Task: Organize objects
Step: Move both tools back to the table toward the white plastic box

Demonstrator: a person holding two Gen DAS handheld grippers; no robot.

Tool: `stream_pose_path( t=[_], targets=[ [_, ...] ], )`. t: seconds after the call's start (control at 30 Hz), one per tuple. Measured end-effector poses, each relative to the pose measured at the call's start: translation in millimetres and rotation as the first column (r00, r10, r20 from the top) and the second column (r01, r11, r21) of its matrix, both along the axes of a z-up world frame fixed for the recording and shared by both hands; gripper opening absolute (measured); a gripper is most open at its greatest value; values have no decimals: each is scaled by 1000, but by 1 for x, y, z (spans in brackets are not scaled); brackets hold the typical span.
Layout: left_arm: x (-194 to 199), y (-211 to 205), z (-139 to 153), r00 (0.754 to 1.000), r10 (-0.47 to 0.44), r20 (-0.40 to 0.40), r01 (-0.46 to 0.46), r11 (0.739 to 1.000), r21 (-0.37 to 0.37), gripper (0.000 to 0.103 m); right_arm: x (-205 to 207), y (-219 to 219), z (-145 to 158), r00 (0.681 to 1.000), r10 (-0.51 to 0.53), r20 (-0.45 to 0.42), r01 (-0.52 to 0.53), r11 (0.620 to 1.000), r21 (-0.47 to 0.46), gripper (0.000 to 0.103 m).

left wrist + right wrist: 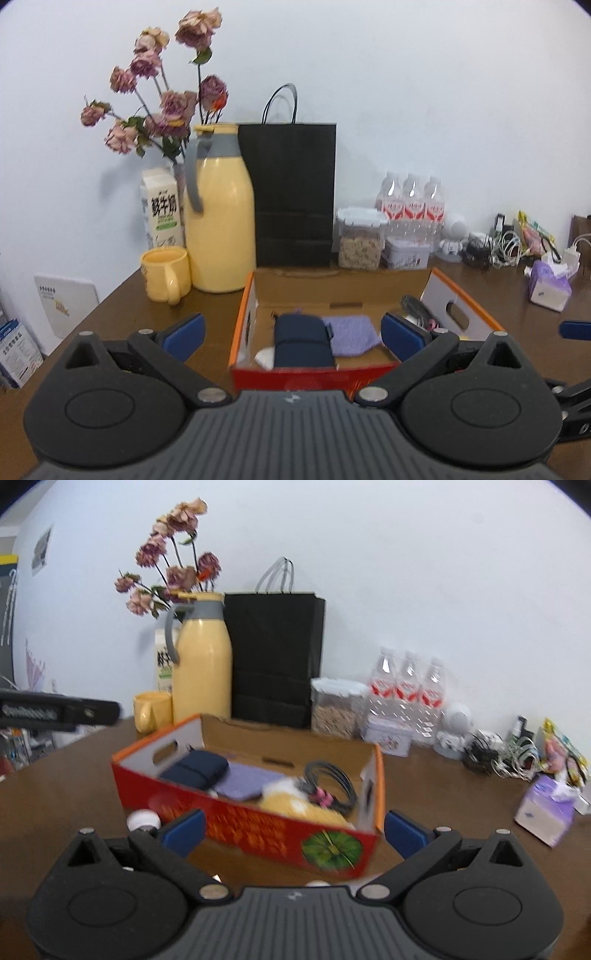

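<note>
An open cardboard box (334,284) with red and orange walls sits on the brown tabletop (207,314) just ahead of the left gripper (291,334), whose blue-padded fingers (183,335) stand wide apart and hold nothing. Between those fingers lie a navy pouch (301,341) and a lilac cloth (351,334), side by side inside the box. The right gripper (293,830), fingers likewise spread and empty, faces the box's long red wall; a coiled black cable (332,779) lies inside, nearer its right finger.
</note>
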State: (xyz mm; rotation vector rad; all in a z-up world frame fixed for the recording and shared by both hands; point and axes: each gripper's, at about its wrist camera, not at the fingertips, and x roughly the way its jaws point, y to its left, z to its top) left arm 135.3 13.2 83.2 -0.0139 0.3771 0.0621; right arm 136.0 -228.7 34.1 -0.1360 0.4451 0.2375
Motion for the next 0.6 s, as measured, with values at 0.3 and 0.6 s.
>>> stream_pose_path(
  t=[0.3, 0.6],
  targets=[
    [-28, 16, -24, 996, 28, -85, -26, 1000, 15, 103, -22, -47, -40, 990, -75, -120, 72, 997, -29, 103],
    [-53, 24, -45, 990, 42, -137, -44, 999, -11, 103, -7, -67, -69, 977, -98, -187, 97, 995, -12, 103]
  ],
)
